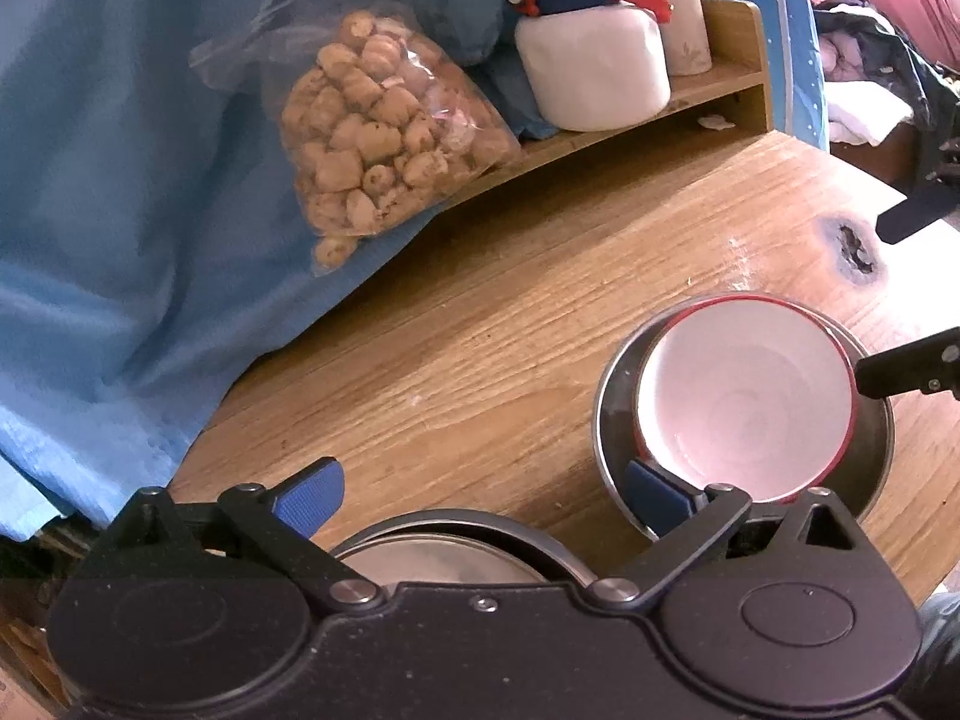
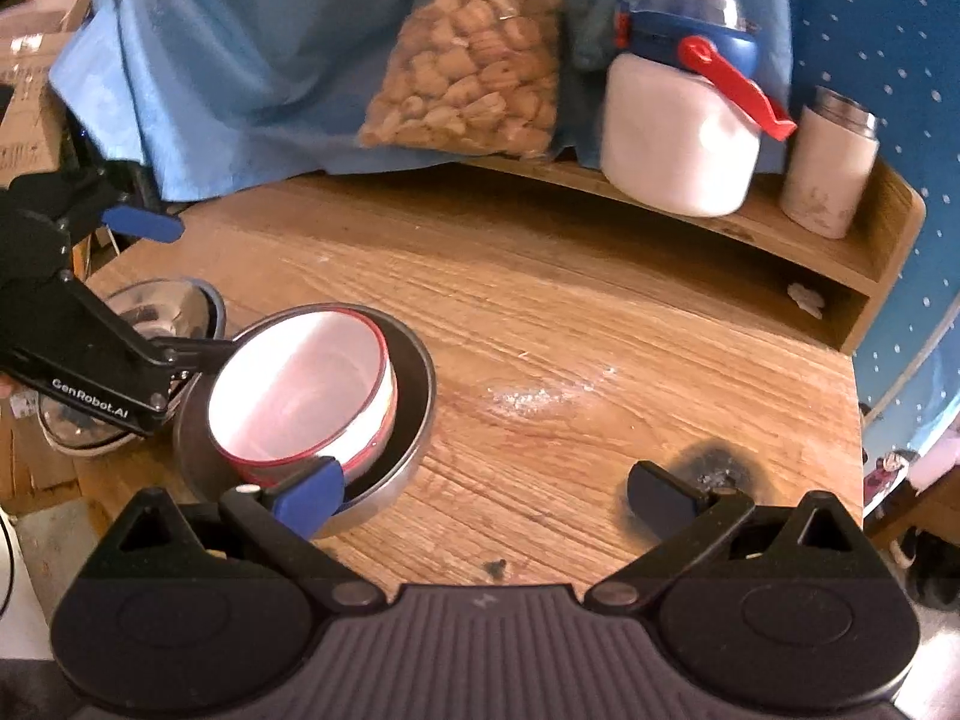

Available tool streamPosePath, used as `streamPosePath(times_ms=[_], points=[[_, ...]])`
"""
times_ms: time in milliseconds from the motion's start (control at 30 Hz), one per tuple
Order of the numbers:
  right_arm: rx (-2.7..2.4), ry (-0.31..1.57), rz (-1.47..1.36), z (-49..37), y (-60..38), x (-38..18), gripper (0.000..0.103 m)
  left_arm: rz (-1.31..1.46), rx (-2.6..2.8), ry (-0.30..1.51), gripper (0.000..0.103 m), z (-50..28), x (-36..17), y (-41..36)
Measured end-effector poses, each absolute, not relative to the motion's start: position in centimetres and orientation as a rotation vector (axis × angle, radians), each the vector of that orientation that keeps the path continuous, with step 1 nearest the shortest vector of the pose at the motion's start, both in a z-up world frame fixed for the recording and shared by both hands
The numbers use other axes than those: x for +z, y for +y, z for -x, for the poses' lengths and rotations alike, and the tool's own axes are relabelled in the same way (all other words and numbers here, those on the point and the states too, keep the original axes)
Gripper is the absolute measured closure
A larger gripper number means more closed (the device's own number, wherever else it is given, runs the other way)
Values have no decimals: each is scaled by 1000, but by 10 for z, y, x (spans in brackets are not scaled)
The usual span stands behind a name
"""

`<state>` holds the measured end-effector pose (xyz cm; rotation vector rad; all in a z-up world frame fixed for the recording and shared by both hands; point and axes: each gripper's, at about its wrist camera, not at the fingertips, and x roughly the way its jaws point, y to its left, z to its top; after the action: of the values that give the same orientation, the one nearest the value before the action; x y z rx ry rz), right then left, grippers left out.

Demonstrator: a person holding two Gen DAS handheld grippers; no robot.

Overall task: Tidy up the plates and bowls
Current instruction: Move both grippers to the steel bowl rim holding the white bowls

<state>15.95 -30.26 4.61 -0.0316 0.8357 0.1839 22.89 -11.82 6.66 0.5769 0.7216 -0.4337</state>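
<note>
A white bowl with a red rim (image 2: pixel 300 390) is seen nested upright, slightly tilted, inside a wider steel bowl (image 2: pixel 414 420) that is set on the wooden table (image 2: pixel 570 330). Just left of the steel bowl, a second stack of steel bowls (image 2: pixel 162 300) is found near the table's left edge.

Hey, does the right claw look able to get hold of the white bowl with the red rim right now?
Probably yes. The right claw is open beside the white bowl, which sits in a metal bowl with its near rim exposed.
</note>
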Motion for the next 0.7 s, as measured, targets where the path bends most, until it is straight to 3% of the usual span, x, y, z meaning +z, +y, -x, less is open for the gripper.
streamPosePath(times_ms=[533,700], points=[[162,839,115,-162,-307,48,1,-625,-447,711,8,-226,66,-138],[170,855,80,-163,-315,51,12,-624,-478,725,17,-227,68,-145]])
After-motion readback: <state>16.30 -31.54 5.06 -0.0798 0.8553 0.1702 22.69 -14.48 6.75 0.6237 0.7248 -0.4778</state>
